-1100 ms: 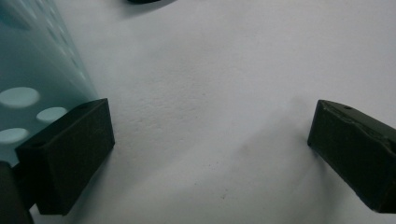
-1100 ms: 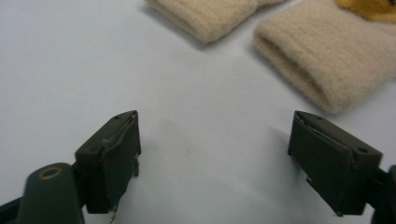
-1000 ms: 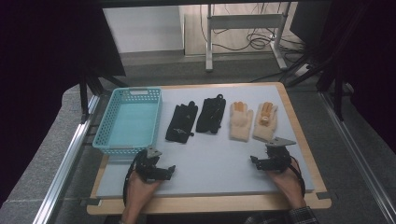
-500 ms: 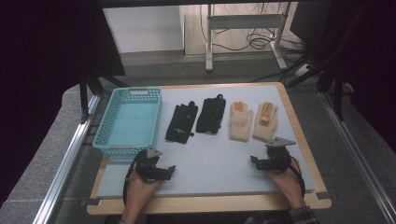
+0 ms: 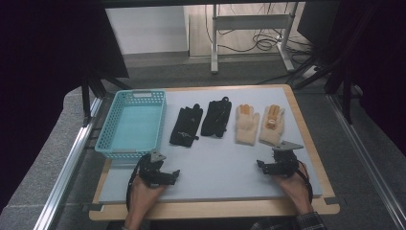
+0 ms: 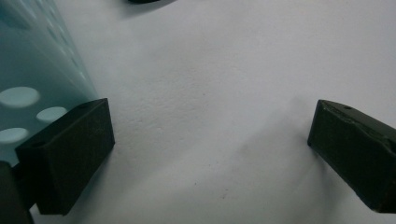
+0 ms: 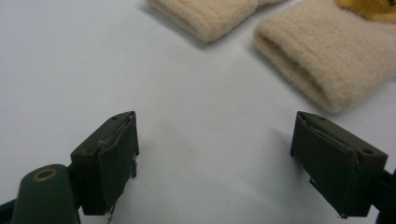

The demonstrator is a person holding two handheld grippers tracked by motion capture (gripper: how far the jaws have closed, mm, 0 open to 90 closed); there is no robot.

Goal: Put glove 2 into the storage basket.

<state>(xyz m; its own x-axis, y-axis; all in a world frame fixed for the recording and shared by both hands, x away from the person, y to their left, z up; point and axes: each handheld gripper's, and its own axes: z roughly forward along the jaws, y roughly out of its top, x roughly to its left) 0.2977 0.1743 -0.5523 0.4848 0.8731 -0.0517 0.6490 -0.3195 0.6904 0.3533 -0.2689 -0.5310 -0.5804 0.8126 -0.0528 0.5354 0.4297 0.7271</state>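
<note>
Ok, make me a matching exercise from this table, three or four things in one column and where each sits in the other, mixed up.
Things:
1. basket
2. black gloves
3. beige gloves
4. left gripper

Places:
A. right end of the glove row
B. near edge, just below the basket
C. left side of the table
D. middle, beside the basket

Pairs: 1-C, 2-D, 3-A, 4-B

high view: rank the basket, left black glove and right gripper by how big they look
1. basket, clearly largest
2. left black glove
3. right gripper, though it looks close to the glove in size, so that order is unsure
</note>
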